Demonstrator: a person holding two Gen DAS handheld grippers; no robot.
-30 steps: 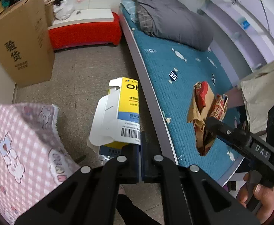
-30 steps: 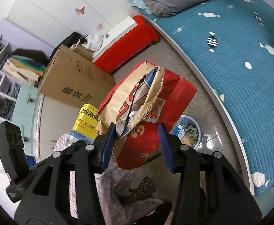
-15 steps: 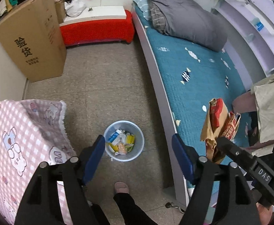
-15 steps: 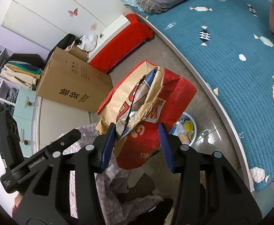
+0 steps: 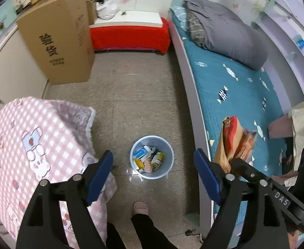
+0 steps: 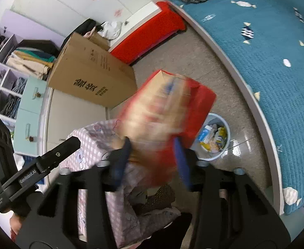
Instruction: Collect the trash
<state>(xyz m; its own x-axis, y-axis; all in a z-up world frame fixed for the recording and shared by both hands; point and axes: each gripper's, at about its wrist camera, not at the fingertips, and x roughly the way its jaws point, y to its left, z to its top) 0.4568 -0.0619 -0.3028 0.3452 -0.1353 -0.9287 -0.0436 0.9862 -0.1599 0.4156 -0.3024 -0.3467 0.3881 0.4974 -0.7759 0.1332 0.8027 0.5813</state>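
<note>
A small pale blue bin (image 5: 152, 159) stands on the floor between bed and table, with several wrappers and a yellow box inside; it also shows in the right wrist view (image 6: 215, 138). My left gripper (image 5: 152, 166) is open and empty, high above the bin. My right gripper (image 6: 154, 155) is shut on a crumpled red and brown paper bag (image 6: 168, 105), blurred by motion, held above and left of the bin. The bag also shows in the left wrist view (image 5: 233, 143) over the bed edge.
A teal bed (image 5: 235, 87) with a grey duvet (image 5: 224, 31) runs along the right. A pink checked tablecloth (image 5: 27, 141) covers a table at left. A tall cardboard box (image 5: 58, 45) and a red bench (image 5: 129, 35) stand at the back. A person's foot (image 5: 140, 207) is below the bin.
My left gripper opened and let go of the yellow and white box, which now lies in the bin. My right gripper is moving with the paper bag, which is now blurred.
</note>
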